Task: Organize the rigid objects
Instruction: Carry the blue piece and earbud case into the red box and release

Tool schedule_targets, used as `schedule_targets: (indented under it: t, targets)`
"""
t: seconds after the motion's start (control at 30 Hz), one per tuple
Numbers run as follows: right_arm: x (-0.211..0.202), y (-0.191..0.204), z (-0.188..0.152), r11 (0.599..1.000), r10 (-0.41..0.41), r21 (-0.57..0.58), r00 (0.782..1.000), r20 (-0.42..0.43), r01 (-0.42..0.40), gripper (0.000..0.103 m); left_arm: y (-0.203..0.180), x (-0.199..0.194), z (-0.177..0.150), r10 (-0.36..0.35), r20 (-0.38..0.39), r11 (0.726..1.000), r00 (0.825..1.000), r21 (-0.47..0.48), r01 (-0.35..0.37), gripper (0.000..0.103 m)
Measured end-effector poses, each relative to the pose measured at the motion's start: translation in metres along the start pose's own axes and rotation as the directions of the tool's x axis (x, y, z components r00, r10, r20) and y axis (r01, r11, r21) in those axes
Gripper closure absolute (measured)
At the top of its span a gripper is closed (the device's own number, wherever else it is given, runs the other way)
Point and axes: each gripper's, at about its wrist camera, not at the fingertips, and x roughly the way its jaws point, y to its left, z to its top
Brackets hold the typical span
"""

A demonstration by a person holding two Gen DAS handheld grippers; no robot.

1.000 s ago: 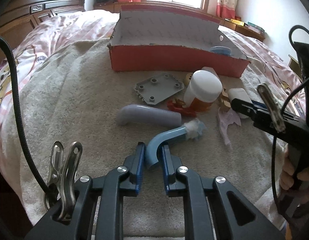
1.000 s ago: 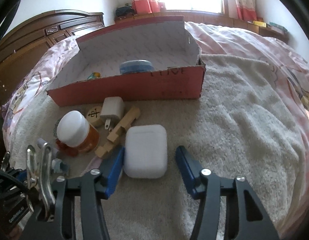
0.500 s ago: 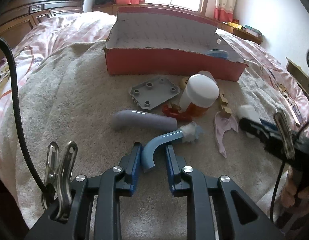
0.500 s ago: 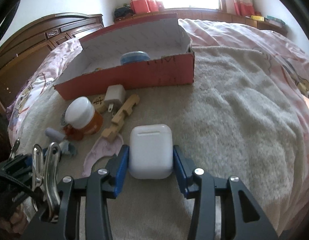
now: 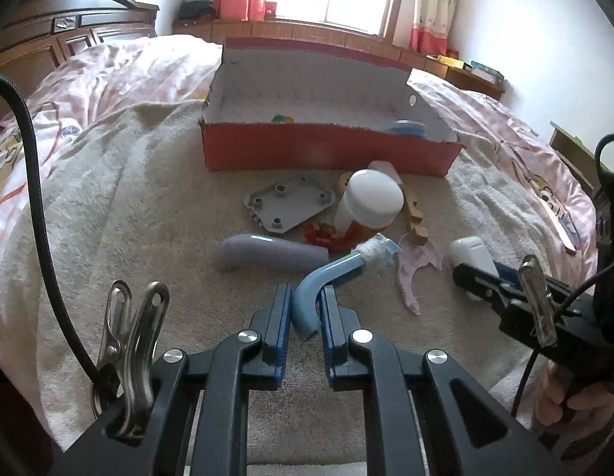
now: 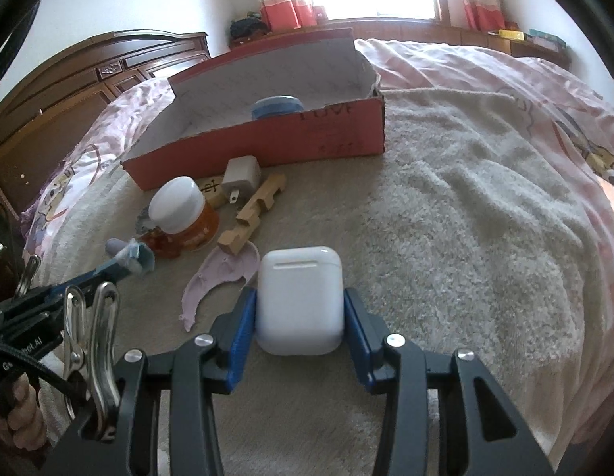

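Observation:
My left gripper is shut on the bent end of a light-blue curved brush handle, lifted a little above the towel; its white tuft points away. My right gripper is shut on a white earbud case, also lifted; the case also shows in the left wrist view. A red cardboard box stands open at the back with a blue lid inside.
On the beige towel lie a grey plate, a lilac tube, a white-capped orange jar, a red piece, a white charger, a wooden piece and a pink scrap.
My right gripper closed on the earbud case and raised it. My left gripper lifted the blue brush handle off the towel and drew back.

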Motion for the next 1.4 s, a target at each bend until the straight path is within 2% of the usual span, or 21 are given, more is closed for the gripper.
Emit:
schedule_targets:
  t: [0.23,0.63,1.07,1.4]
  targets:
    - [-0.004,0.005,0.002,1.0,0.025,-0.008,1.0,-0.001,-0.025,0.058,0.001,-0.005,0.008,0.004,0.007,1.0,1.0,-0.012,-0.004,0.088]
    - [-0.012,0.018,0.041,0.995,0.069,-0.071,0.997,0.029,-0.067,0.058,0.001,-0.01,0.061,0.021,0.068,1.0,0.997,0.014,-0.022,0.088]
    - [0.001,0.032,0.106,0.989,0.086,-0.129,0.994,0.067,-0.077,0.058,0.007,0.026,0.119,0.052,0.076,0.998,0.996,0.035,-0.055,0.088]
    - [0.025,0.026,0.138,0.993,0.044,-0.114,0.996,0.083,-0.035,0.058,0.009,0.06,0.135,0.06,0.037,0.998,0.997,0.034,-0.062,0.088]
